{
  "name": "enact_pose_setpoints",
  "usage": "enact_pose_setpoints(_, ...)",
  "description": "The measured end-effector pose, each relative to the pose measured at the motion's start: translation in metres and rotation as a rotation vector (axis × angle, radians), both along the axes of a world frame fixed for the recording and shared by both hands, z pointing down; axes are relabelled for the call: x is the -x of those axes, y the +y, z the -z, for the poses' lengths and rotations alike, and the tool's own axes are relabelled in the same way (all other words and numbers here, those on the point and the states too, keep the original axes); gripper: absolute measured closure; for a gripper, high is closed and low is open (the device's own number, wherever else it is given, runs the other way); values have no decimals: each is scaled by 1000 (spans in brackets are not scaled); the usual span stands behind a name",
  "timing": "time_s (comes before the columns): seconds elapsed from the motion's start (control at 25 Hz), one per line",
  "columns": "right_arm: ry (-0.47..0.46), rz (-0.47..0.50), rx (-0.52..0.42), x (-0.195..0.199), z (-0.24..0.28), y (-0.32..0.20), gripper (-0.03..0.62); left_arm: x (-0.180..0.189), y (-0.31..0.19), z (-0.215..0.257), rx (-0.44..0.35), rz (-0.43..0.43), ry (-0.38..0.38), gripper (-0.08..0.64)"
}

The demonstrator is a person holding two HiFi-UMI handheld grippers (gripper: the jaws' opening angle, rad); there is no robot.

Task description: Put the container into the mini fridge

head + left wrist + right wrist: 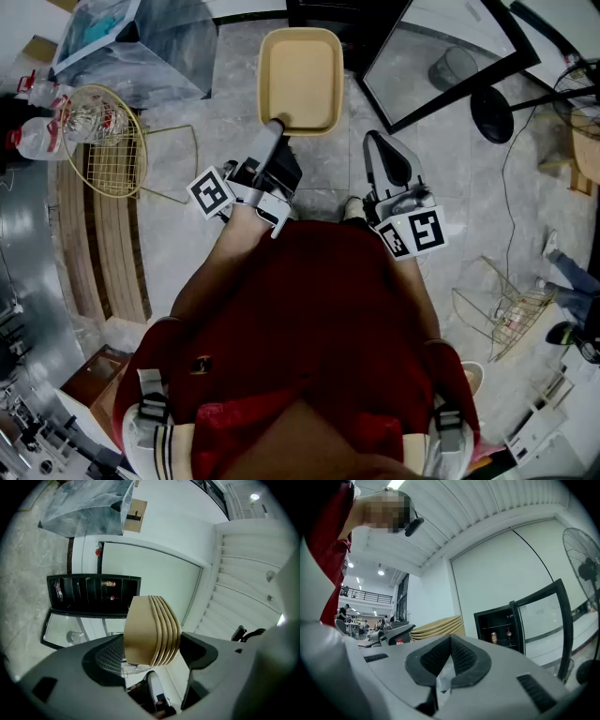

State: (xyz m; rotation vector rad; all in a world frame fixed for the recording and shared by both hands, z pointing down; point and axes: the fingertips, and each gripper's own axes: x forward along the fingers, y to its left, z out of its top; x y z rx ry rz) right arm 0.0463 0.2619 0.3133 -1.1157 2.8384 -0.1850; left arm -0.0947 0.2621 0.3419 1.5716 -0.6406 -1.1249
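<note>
My left claw (276, 127) grips the container (300, 80) by its near rim, with the jaws spread wide on it. It holds the container out over the floor (225, 103), in front of me. In the left gripper view the container stands on edge between the jaws, and the fridge (93, 595) shows beyond it with its door open. My right claw (450, 656) is closed, tips together, with nothing in it.

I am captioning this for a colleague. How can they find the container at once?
Look at the grey floor ahead of the person in red. Above it the left gripper holds the container by its near rim. Unlike the wire basket nearby, it is a solid tan tray with rounded corners.
</note>
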Motion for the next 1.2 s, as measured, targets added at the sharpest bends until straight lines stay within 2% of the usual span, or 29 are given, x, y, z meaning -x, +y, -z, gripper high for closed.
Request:
enact_pose_setpoints(0.36, -9, -14, 9, 40, -4, 7, 592, 35, 5, -2, 3, -34, -3, 183)
enact_pose_setpoints(0.68, 54, -63, 27, 46, -10, 6, 592, 56, -1, -9, 5, -46, 6, 183)
enact_pose_setpoints(0.96, 47, -54, 31, 48, -16, -30, 592, 59, -35, -17, 16, -25, -9, 183)
enact_pose_setpoints(1.2, 28, -41, 27, 42, -24, -89, 592, 53, -86, -22, 15, -14, -31, 183)
